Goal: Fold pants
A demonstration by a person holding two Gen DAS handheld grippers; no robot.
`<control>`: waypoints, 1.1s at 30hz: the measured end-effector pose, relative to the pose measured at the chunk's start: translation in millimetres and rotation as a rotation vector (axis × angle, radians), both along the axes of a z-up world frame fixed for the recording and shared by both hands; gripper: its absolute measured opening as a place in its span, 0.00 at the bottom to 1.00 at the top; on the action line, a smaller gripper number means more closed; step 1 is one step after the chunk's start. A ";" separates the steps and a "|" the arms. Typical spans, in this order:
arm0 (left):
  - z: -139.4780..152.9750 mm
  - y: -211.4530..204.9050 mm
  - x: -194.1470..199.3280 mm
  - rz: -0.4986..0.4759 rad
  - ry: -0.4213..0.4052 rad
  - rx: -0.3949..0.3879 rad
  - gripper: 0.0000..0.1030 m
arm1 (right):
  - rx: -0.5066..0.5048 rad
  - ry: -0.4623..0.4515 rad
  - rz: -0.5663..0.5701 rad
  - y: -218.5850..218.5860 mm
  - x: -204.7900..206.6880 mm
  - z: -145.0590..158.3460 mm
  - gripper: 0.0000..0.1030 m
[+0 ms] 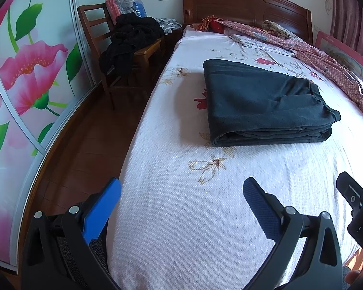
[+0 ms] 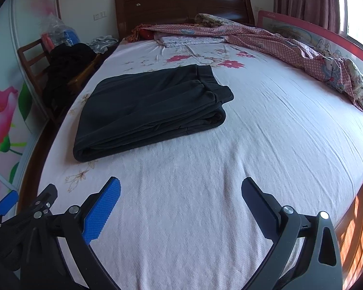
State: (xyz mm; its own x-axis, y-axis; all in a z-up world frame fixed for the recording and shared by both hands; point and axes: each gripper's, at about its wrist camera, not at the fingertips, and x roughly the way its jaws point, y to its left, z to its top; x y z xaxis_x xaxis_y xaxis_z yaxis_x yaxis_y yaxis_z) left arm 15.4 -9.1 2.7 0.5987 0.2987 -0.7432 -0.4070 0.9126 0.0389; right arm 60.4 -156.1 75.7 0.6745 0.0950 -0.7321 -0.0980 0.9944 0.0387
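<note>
Dark grey pants (image 1: pixel 266 104) lie folded in a neat stack on the white flowered bed sheet (image 1: pixel 193 217); they also show in the right wrist view (image 2: pixel 147 108), left of centre. My left gripper (image 1: pixel 181 191) is open and empty, held over the near part of the bed, well short of the pants. My right gripper (image 2: pixel 181 191) is open and empty too, over the bed's near end. The right gripper's body (image 1: pixel 358 203) shows at the left view's right edge.
A wooden chair (image 1: pixel 123 55) piled with black clothes stands left of the bed by a flowered wardrobe door (image 1: pixel 24 84). A crumpled pink quilt (image 2: pixel 290 46) lies along the bed's far right side. The wooden headboard (image 2: pixel 181 4) is at the far end.
</note>
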 end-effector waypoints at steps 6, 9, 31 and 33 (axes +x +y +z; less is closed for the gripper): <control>0.0 -0.4 -0.2 0.001 0.000 0.001 0.98 | 0.002 0.001 0.000 -0.7 0.9 0.2 0.96; -0.1 -0.6 -0.3 0.000 0.000 0.000 0.98 | -0.001 0.000 0.000 -0.5 1.1 0.3 0.96; -1.1 -1.5 2.3 -0.012 0.005 -0.004 0.98 | 0.009 0.011 0.006 -0.4 4.8 -2.6 0.96; -1.2 -1.0 2.4 -0.009 0.007 -0.004 0.98 | 0.009 0.011 0.006 -0.7 4.3 -2.7 0.96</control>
State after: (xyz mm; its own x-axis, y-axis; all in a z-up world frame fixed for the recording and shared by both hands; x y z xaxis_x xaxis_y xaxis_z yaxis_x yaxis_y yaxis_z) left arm 17.8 -10.1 1.5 0.5959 0.2902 -0.7488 -0.3986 0.9164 0.0379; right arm 64.7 -156.8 72.9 0.6656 0.1056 -0.7388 -0.1033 0.9934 0.0489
